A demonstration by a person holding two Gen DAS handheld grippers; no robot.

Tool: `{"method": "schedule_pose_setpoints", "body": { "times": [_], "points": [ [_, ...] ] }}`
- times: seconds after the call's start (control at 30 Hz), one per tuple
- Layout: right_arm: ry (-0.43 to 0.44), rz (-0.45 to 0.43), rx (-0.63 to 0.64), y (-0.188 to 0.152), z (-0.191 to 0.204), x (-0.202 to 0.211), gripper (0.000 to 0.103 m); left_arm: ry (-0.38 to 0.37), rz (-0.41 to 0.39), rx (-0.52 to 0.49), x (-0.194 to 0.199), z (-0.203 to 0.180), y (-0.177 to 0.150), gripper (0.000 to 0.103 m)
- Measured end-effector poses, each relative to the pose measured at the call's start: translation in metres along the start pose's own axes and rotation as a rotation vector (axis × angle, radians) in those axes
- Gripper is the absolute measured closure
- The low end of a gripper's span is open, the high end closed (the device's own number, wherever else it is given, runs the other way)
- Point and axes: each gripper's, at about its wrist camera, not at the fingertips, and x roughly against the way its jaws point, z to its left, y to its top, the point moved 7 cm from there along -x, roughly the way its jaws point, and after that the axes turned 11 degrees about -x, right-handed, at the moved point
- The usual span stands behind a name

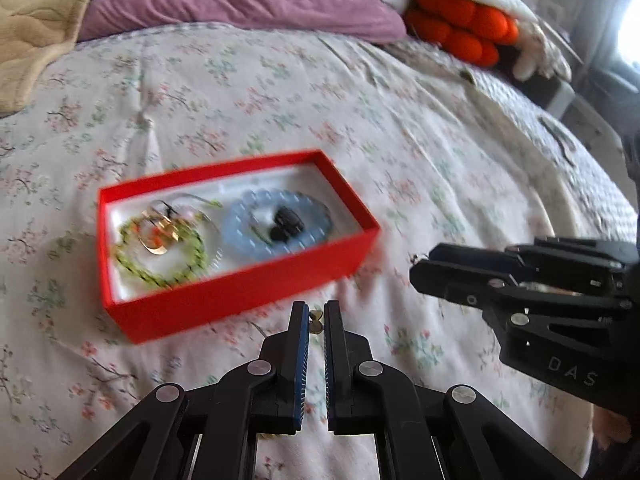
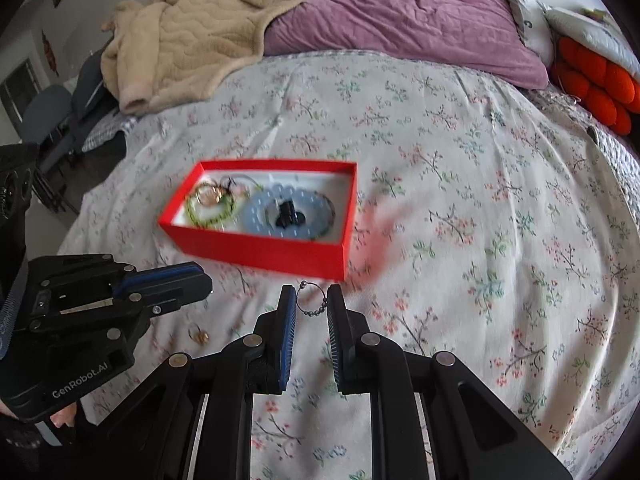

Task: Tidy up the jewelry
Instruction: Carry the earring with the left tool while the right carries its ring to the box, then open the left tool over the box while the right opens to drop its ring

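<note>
You worked over a floral bedspread (image 2: 460, 184) with a purple pillow (image 2: 400, 12) beyond the red box (image 2: 260, 246). That box held a blue bracelet (image 2: 260, 210) and a green one (image 2: 200, 216). Your left gripper (image 1: 316, 312), angled down just in front of the box, was clamped on a small gold piece (image 1: 316, 317). Your right gripper (image 2: 312, 294), also tilted down, held a beaded hoop earring (image 2: 314, 300) between narrowly parted fingers, near the box's front wall.
</note>
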Motion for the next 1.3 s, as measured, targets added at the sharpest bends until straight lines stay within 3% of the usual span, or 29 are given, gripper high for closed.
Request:
{"method": "schedule_pose_setpoints", "body": {
  "times": [0.23, 0.53, 1.0, 1.17, 1.3],
  "points": [
    [0.009, 0.013, -0.038, 0.019, 0.005, -0.010, 0.086, 0.024, -0.016, 0.072, 0.000, 0.025, 0.014, 0.102],
    [0.031, 0.053, -0.098, 0.037, 0.008, -0.038, 0.086, 0.041, 0.022, 0.153, -0.028, 0.050, 0.018, 0.102],
    [0.043, 0.088, -0.160, 0.051, 0.001, -0.062, 0.086, 0.059, 0.046, 0.206, -0.046, 0.067, 0.018, 0.100],
    [0.040, 0.091, -0.160, 0.053, -0.002, -0.066, 0.086, 0.074, 0.043, 0.179, -0.041, 0.065, 0.019, 0.084],
    [0.044, 0.092, -0.169, 0.054, -0.005, -0.067, 0.085, 0.078, 0.035, 0.175, -0.035, 0.066, 0.019, 0.078]
  ]
}}
